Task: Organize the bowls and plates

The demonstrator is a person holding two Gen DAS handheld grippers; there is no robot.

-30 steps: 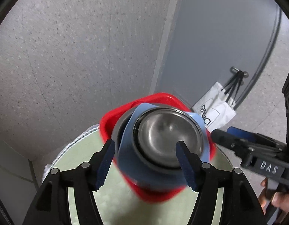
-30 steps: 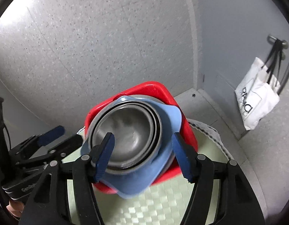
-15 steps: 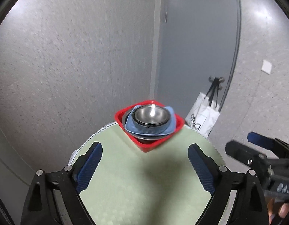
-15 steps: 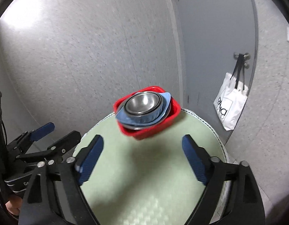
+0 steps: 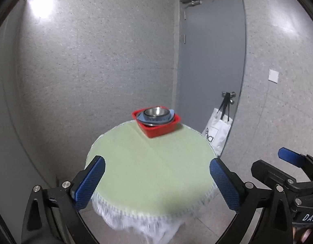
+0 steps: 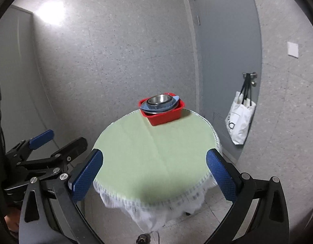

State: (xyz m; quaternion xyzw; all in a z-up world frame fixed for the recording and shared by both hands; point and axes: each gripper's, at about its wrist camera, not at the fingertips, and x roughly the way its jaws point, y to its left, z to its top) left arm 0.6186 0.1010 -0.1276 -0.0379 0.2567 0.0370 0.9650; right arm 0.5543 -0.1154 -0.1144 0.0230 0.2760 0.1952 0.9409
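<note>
Red basin (image 5: 160,127) sat at the table's (image 5: 152,168) far edge, bowls (image 5: 156,112) nested inside. Both grippers, left (image 5: 157,180) and right (image 6: 154,175), had just been opening, wide and empty.

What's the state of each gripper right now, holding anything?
Left gripper: open, jaws have just been opening, nothing between them.
Right gripper: open, jaws have just been opening, nothing held; the stacked dishes sit across the table.

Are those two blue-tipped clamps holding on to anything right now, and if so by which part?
Nothing is held. The left gripper and right gripper have just been opening, jaws wide and empty, over the near table edge, far from the stacked dishes.
</note>
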